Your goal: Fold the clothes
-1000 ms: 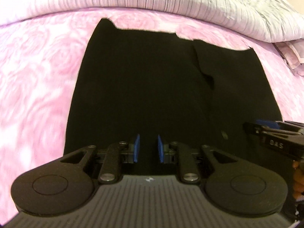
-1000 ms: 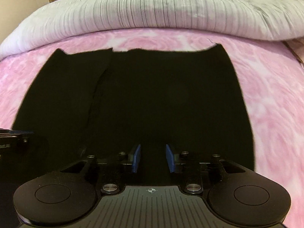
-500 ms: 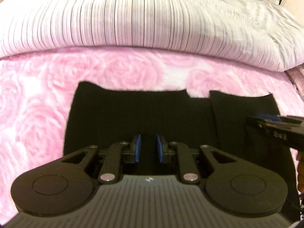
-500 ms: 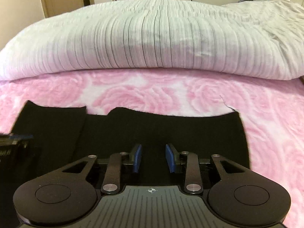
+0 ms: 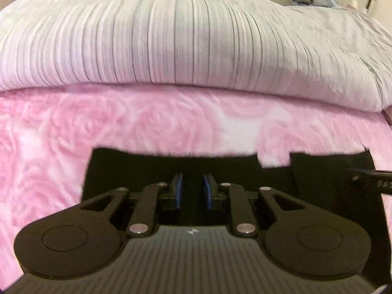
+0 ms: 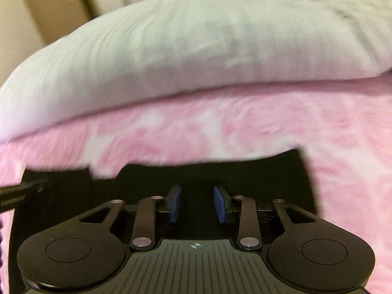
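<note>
A black garment (image 5: 137, 171) lies flat on a pink rose-patterned blanket (image 5: 61, 147), and its far edge has a notch at the right. My left gripper (image 5: 192, 188) sits low over the garment's left part. Its blue pads stand a narrow gap apart with black cloth between them. In the right wrist view the garment (image 6: 269, 178) fills the lower middle. My right gripper (image 6: 197, 201) is over its right part, pads slightly wider apart, also with black cloth between them. Each gripper shows at the edge of the other's view, the right gripper (image 5: 367, 181) and the left gripper (image 6: 19, 191).
A bulky white striped duvet (image 5: 183, 36) lies across the bed just beyond the garment, also in the right wrist view as the duvet (image 6: 196, 49). Pink blanket (image 6: 343, 147) shows on both sides of the garment. Wardrobe doors stand behind the bed.
Both grippers have moved forward together toward the duvet and tipped up. The visible black cloth has shrunk from a long panel to a short strip. The pad gaps are unchanged.
</note>
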The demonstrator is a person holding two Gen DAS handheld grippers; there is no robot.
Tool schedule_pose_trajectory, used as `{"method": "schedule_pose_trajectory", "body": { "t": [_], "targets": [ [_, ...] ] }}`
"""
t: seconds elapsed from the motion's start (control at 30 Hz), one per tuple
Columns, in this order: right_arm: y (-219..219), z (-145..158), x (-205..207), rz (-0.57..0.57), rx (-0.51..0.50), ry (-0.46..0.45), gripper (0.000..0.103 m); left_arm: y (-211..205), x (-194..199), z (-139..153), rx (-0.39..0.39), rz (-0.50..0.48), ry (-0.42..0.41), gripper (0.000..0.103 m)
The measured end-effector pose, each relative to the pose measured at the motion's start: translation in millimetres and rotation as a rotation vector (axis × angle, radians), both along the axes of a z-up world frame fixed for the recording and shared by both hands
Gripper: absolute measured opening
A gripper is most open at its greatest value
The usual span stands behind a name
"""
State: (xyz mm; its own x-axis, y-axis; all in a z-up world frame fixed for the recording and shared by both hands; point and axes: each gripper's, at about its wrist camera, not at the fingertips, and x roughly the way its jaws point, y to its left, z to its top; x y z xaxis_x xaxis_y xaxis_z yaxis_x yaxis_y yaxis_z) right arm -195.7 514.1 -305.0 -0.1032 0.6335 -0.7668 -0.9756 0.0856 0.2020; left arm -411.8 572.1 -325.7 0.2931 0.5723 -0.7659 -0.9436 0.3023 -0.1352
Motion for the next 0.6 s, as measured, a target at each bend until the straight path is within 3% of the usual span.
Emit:
{"method": "schedule_pose_trajectory", "body": {
  "t": [0.1, 0.27, 0.4, 0.6],
  "targets": [
    [-35.2, 16.9, 2.8, 0.047, -0.02, -0.017, 0.034, -26.3, -10.2, 14.4, -0.011, -0.012, -0.021, 0.016],
    [-149.6, 8.1, -21.1, 0.094, -0.109, -0.064, 0.034, -133.6, -38.3, 13.5, -0.096, -0.041, -0.028, 0.016],
    [-245.5, -1.9, -42.5, 0.126, -0.183, -0.104, 0.034, -241.6, -51.9, 5.1, -0.146, -0.071, 0.042, 0.016],
    [-378.9, -0.5, -64.0, 0.132, -0.184, -0.212, 0.034, -388.1, -90.5, 4.9, -0.108, 0.013, 0.124, 0.016]
  ]
}}
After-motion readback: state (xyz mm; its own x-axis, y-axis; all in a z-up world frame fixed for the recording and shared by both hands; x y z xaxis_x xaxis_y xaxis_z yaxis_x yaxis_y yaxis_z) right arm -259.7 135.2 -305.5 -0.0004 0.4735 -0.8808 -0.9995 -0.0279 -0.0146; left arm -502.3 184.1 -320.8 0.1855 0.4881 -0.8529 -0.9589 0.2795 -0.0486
